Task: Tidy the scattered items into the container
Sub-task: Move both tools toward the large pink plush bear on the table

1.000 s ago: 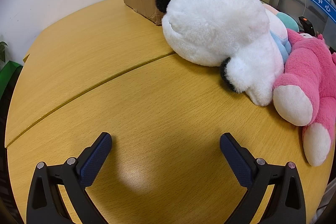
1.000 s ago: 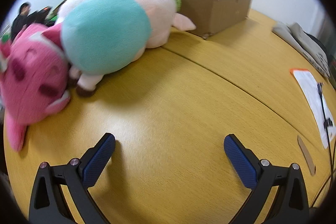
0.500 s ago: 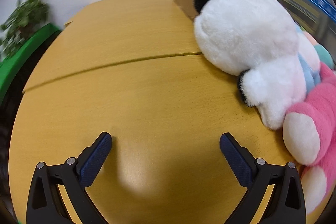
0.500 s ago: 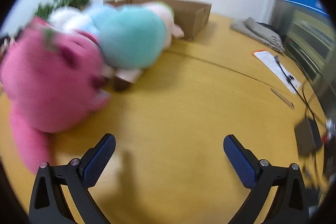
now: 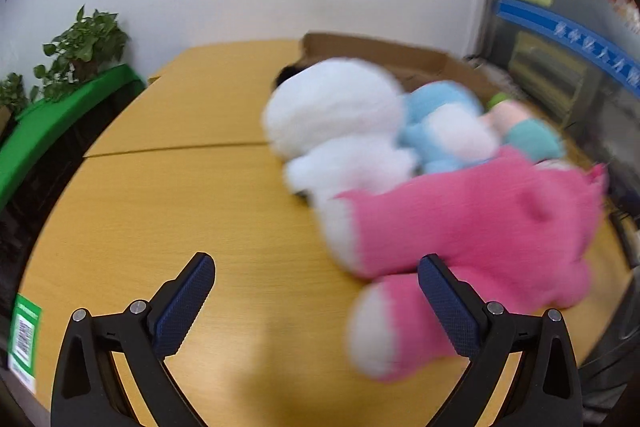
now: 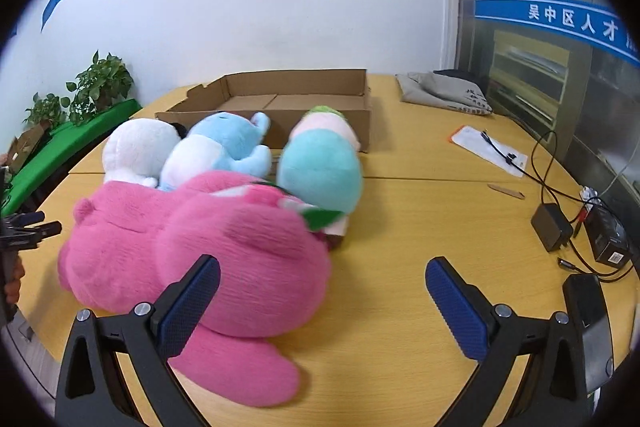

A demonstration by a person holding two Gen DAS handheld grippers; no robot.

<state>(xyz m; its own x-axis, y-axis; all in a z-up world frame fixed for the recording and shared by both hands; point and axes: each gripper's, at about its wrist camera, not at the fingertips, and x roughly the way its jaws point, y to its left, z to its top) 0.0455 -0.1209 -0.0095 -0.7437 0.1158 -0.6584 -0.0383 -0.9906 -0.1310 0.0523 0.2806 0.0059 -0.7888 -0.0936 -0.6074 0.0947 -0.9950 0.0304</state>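
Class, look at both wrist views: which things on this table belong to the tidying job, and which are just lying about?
Belong to the job:
pink plush
white plush
blue plush
teal and pink plush
cardboard box

Just lying about:
grey cloth bag
paper sheet
black power adapter
potted plants

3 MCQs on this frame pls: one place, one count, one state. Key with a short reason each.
1. Where is the cardboard box?
A. behind the plush pile
B. on the floor
C. on the pink plush

2. How many plush toys lie on the table?
A. two
B. four
C. six

3. How are the right tongs?
A. shut on a cable
B. shut on the box
C. open, holding nothing

Key:
1 A: the box sits past the toys, towards the wall.
2 B: pink plush, white plush, blue plush, teal plush.
3 C: the fingers stand wide apart with bare table between.
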